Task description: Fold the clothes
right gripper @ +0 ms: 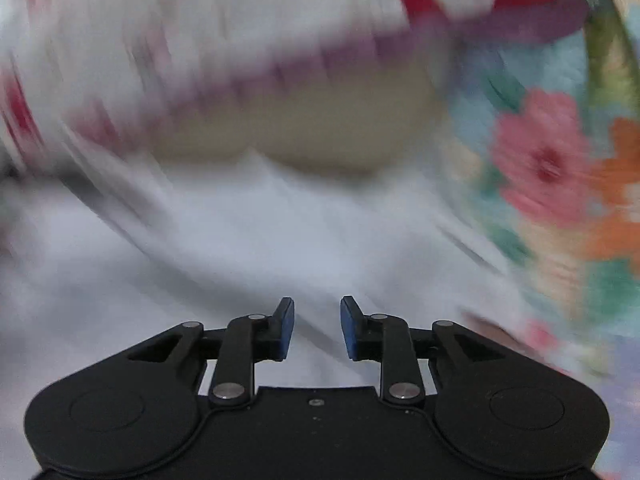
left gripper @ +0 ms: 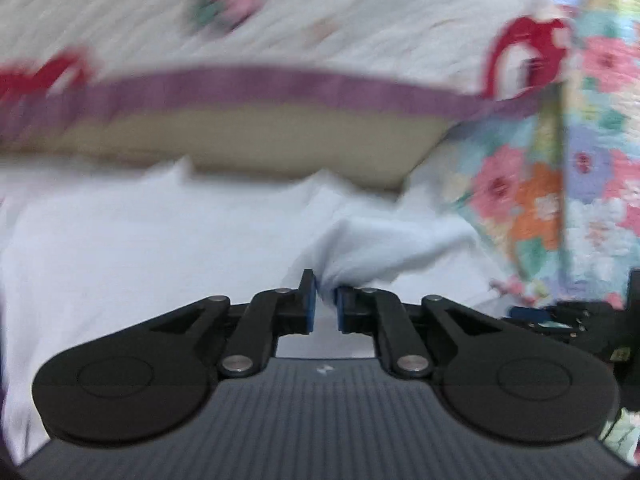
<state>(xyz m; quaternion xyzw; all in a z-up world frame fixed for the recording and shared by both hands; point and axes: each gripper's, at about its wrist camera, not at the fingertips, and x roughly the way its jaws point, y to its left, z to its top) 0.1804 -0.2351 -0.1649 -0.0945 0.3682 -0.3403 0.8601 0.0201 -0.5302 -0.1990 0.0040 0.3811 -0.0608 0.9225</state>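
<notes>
A white garment [left gripper: 140, 240] lies spread across a bed directly under and ahead of both grippers, filling the lower half of each wrist view. The left gripper [left gripper: 325, 300] has its blue-padded jaws drawn close on a bunched fold of the white cloth, which rises in a small peak between the pads. The right gripper [right gripper: 317, 326] hangs just above the same cloth with its jaws parted and nothing between them; the fabric passes beneath the tips. Beyond the garment sits a cream pillow [left gripper: 256, 140] with a purple edge band [left gripper: 280, 84], and behind it a white quilted cover [left gripper: 360, 12] printed with red and pink motifs. A patchwork floral bedspread [left gripper: 560, 184] in pink, orange, green and blue runs along the right side. Both views are smeared by motion blur, the right one more heavily.
</notes>
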